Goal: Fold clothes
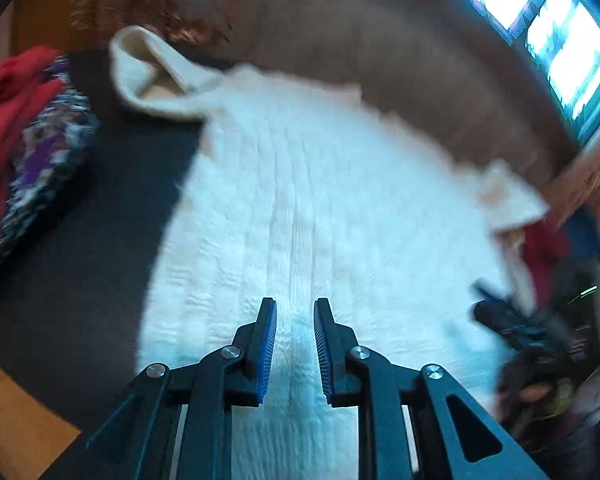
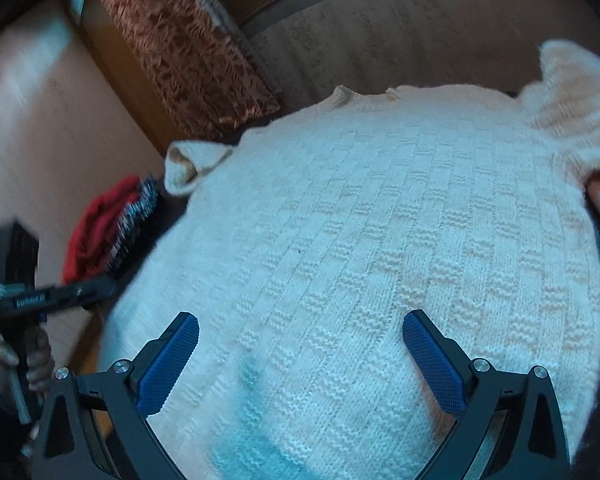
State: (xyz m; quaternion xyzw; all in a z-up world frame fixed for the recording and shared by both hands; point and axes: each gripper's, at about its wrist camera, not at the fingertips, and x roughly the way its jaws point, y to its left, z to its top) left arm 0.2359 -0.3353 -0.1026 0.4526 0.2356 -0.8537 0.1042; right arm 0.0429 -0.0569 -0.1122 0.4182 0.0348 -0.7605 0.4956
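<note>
Up close, the left gripper (image 1: pixel 295 312) hovers over the lower middle of a white knitted sweater (image 1: pixel 300 208), its blue-padded fingers (image 1: pixel 266 352) set a narrow gap apart with only a strip of knit showing between them; nothing is clamped there, and whether the tips touch the fabric cannot be told through the blur. The right gripper (image 2: pixel 300 332) has its jaws spread wide above the same sweater (image 2: pixel 360 248), the blue pads (image 2: pixel 168 364) well apart and empty. In the right wrist view the left gripper (image 2: pixel 80 292) shows at the sweater's left edge, held by a person's hand (image 2: pixel 36 360); in the left wrist view the right gripper (image 1: pixel 512 320) appears as a dark blurred shape at the sweater's right edge. The sweater lies spread flat, front or back up I cannot tell, with a basket-weave knit, on a dark surface (image 1: pixel 100 220). One cuffed sleeve end (image 1: pixel 148 76) curls open at the far left corner, and another cream sleeve (image 2: pixel 572 112) bunches at the far right. Beyond the left edge sit a folded red garment (image 1: pixel 8 120) and, just beside it, a multicoloured knitted piece (image 1: pixel 48 160). A brown patterned cushion (image 2: pixel 172 40) stands behind, and a bright window (image 1: pixel 552 32) glows at the upper right of the left wrist view.
</note>
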